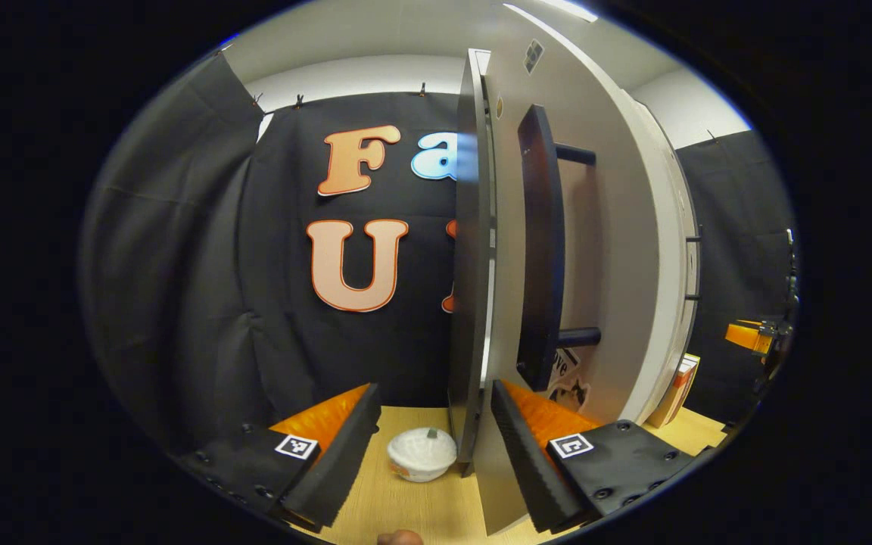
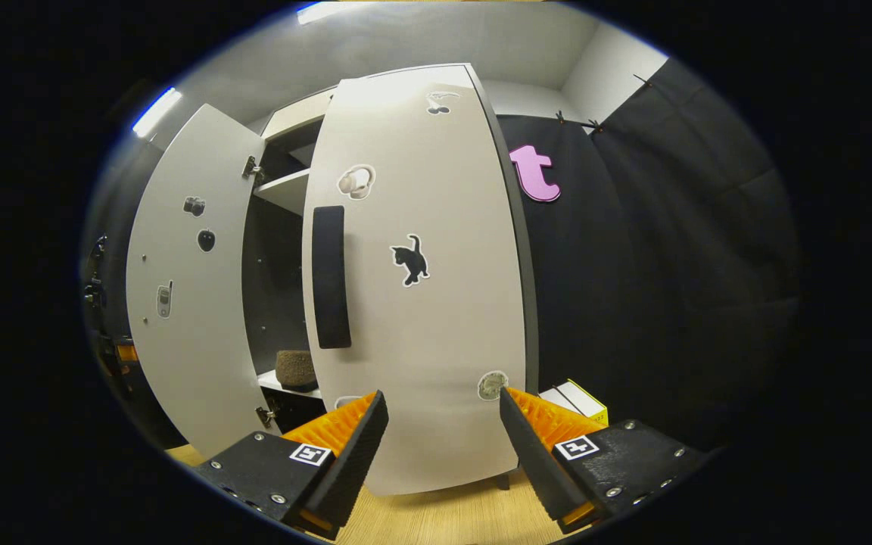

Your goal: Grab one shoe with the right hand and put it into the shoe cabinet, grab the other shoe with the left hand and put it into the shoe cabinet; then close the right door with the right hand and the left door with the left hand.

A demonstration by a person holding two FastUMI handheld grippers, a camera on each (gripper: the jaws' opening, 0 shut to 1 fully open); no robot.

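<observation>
While both white cabinet doors stand ajar, left gripper released astride the left door's edge, right gripper released facing the right door, brown shoe on the lower shelf.

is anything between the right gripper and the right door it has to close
Nothing visible. The right gripper hangs open just in front of the right door, its face bare between the fingers. The handle sits up and left of it.
</observation>
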